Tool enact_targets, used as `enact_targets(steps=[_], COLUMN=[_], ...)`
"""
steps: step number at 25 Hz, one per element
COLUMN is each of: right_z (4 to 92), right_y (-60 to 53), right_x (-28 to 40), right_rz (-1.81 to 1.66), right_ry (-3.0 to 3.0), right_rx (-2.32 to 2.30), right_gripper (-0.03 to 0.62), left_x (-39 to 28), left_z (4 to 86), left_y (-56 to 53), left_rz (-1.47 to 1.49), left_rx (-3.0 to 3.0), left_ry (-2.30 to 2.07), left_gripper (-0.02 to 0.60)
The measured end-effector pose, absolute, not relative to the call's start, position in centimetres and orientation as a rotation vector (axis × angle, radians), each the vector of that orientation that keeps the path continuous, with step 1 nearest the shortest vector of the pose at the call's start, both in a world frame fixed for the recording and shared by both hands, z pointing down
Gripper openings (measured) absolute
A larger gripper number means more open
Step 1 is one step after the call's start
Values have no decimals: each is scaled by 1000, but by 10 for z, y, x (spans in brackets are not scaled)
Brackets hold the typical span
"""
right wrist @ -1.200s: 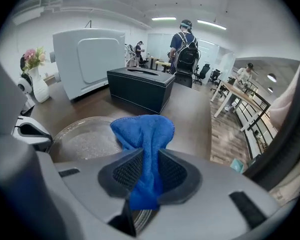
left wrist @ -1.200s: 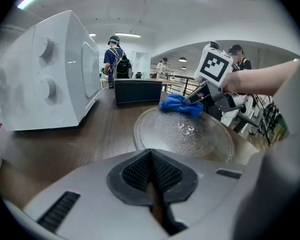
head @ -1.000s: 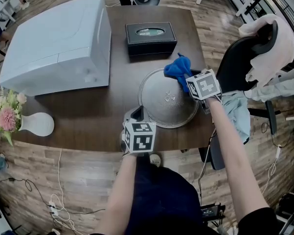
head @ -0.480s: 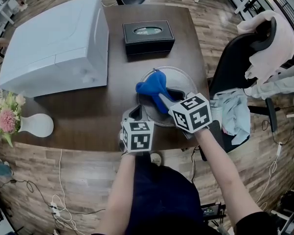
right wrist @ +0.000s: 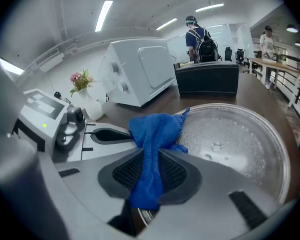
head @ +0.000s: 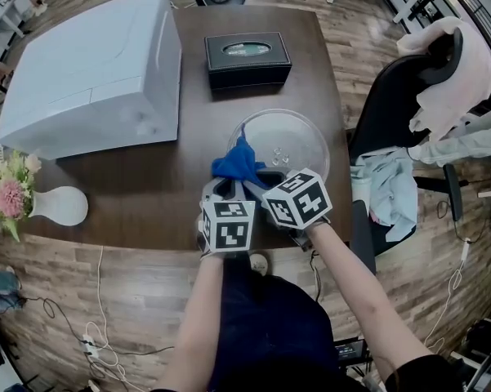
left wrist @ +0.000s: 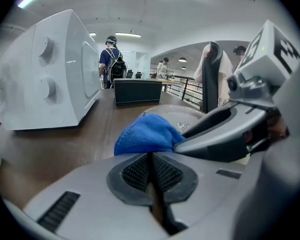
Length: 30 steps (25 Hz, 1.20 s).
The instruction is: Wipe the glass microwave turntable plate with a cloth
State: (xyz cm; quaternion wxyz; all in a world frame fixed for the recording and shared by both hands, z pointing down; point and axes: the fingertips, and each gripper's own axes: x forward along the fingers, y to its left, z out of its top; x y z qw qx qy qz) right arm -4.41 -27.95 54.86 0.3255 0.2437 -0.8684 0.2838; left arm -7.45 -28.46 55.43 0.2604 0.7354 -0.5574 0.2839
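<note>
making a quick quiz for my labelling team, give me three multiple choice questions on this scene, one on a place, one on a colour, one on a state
1. Where does the black tissue box stand?
A) on the floor
B) on the table, beyond the glass plate
C) on the chair

2. What colour is the cloth?
A) blue
B) yellow
C) white

3. How is the right gripper?
A) open and empty
B) shut on the cloth
C) shut on the plate's rim

Answers:
1 B: the head view shows it on the dark tabletop past the plate.
2 A: it is blue in every view.
3 B: the right gripper view shows its jaws pinching the cloth.
</note>
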Motion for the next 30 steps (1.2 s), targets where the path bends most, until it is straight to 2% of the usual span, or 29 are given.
enact_targets(steps=[9,30], right_z=[553,553], right_y=[-288,-343], right_x=[-33,43], right_rz=[634,584], right_ry=[-2237,-2104], right_rx=[683,835], right_gripper=[74,74], left_x=[-74,-69], left_z=[555,553], left_y=[-284,-284], left_rz=[769,781], left_rx=[1997,2043], left_ry=[-1506,-1483], left_gripper=[2,2])
